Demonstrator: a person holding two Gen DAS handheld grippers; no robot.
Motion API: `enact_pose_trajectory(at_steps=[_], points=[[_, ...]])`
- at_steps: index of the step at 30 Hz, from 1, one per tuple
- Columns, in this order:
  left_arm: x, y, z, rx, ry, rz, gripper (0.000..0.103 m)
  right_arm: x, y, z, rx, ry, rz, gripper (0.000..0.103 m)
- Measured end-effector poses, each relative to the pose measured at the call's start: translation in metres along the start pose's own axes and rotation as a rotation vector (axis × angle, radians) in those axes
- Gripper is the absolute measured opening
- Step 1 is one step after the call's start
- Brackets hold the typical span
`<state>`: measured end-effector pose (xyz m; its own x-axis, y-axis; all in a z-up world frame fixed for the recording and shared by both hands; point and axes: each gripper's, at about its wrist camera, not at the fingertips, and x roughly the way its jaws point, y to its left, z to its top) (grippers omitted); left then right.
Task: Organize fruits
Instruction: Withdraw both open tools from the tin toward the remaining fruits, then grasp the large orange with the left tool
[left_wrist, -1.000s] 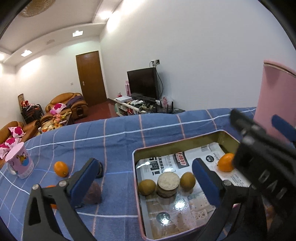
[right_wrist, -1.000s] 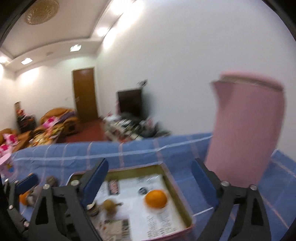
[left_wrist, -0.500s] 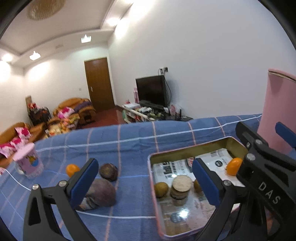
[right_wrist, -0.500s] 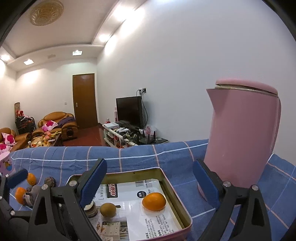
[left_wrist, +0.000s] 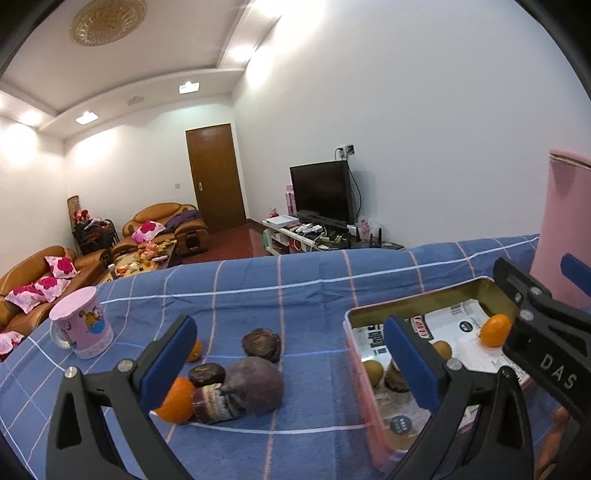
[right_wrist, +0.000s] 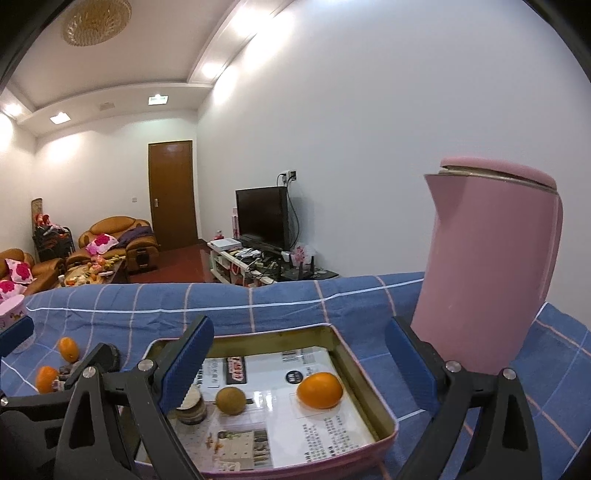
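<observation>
Both grippers, left (left_wrist: 288, 354) and right (right_wrist: 299, 358), gape wide, holding nothing; left hovers over loose fruit (left_wrist: 255, 384), right above the tin (right_wrist: 369, 376) with its orange (right_wrist: 320, 390).

Big room w/ plain white walls (right_wrist: 351, 129) and a white ceiling (left_wrist: 155, 62). Round gold lamp (left_wrist: 109, 20) up top, plus square lights (left_wrist: 86, 117) set in the ceiling, all on. Brown wood door (right_wrist: 171, 192) at the far end, shut. Dark red shiny floor (left_wrist: 236, 243) in front of it. Black TV (left_wrist: 321, 192), off, sits on a low white stand (left_wrist: 295, 236) full of small stuff; wires run up to a wall plug (left_wrist: 346, 149). On the left, brown sofas (left_wrist: 162, 225) w/ pink flower pillows (left_wrist: 147, 230), and a low table (right_wrist: 92, 271) w/ food on it.
</observation>
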<state>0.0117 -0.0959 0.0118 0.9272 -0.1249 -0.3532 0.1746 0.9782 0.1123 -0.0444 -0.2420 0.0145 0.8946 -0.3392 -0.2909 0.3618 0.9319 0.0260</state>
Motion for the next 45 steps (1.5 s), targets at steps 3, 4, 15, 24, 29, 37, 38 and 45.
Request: enact_pose_trajectory(at_steps=[3,4,15,24,29,37,38,45], points=[[0.001,0.008,-0.002,-0.012,0.011,0.004,0.103,0.002,0.005,-0.002,0.033,0.029,0.036,0.095],[0.001,0.011,-0.003,-0.016,0.016,0.005,0.103,0.002,0.008,-0.002,0.034,0.035,0.045,0.095],[0.01,0.049,-0.009,-0.059,0.064,0.025,0.103,-0.003,0.046,-0.007,-0.027,0.039,0.077,0.095],[0.016,0.081,-0.012,-0.064,0.076,0.053,0.103,-0.002,0.081,-0.01,-0.025,0.055,0.115,0.095],[0.022,0.104,-0.015,-0.043,0.091,0.072,0.103,0.001,0.102,-0.011,-0.03,0.067,0.13,0.095],[0.045,0.155,-0.023,-0.043,0.186,0.127,0.103,0.006,0.131,-0.013,-0.04,0.098,0.162,0.095],[0.047,0.161,-0.023,-0.04,0.198,0.126,0.103,0.007,0.132,-0.014,-0.038,0.104,0.166,0.095],[0.051,0.174,-0.03,0.013,0.262,-0.012,0.103,0.007,0.135,-0.016,-0.021,0.122,0.213,0.095]])
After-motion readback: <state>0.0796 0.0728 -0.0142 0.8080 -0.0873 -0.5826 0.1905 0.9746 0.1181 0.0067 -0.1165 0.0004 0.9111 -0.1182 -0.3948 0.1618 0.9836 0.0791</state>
